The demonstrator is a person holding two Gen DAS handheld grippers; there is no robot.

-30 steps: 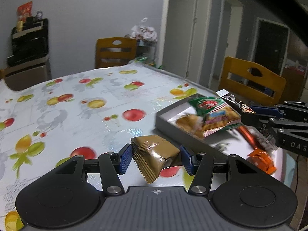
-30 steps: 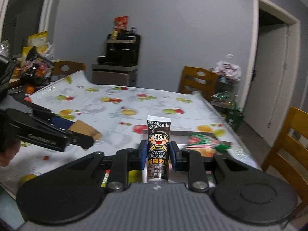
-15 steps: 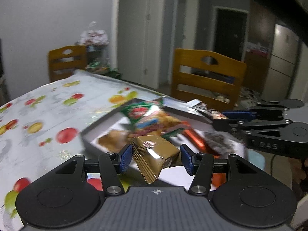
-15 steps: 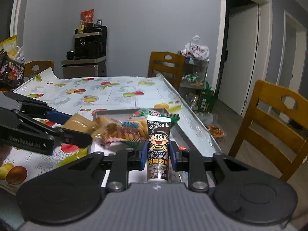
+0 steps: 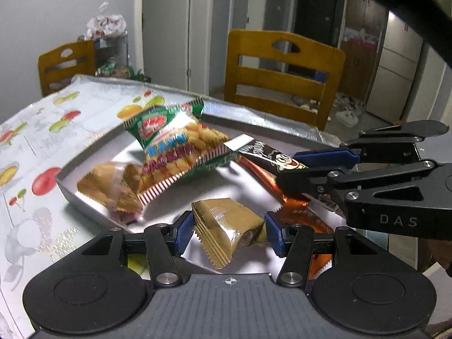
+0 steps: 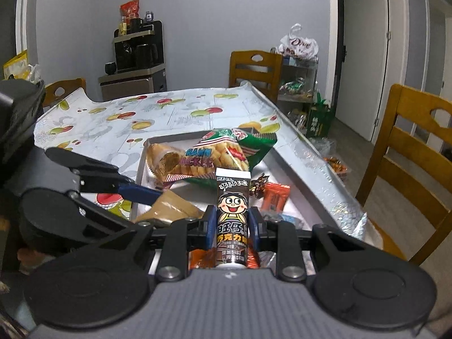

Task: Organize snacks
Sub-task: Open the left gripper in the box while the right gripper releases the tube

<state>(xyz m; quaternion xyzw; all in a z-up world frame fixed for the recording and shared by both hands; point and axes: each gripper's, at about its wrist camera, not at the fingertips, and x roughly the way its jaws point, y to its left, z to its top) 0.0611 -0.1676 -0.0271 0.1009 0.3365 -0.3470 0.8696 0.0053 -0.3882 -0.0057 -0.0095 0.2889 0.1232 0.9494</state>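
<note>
Your left gripper (image 5: 228,230) pinches a gold snack packet (image 5: 226,226) above the gray tray (image 5: 84,195); your right gripper (image 6: 232,227) clamps a cartoon-faced chocolate tube (image 6: 232,214). Beyond, prawn crackers (image 6: 220,155) lie in the tray.

Black tongs (image 5: 229,231), blue finger pads (image 5: 183,230), silver screws, white "DAS" lettering

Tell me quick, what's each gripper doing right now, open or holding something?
Left gripper: closed on the gold wrapped snack.
Right gripper: closed on the brown cartoon-face tube.
</note>
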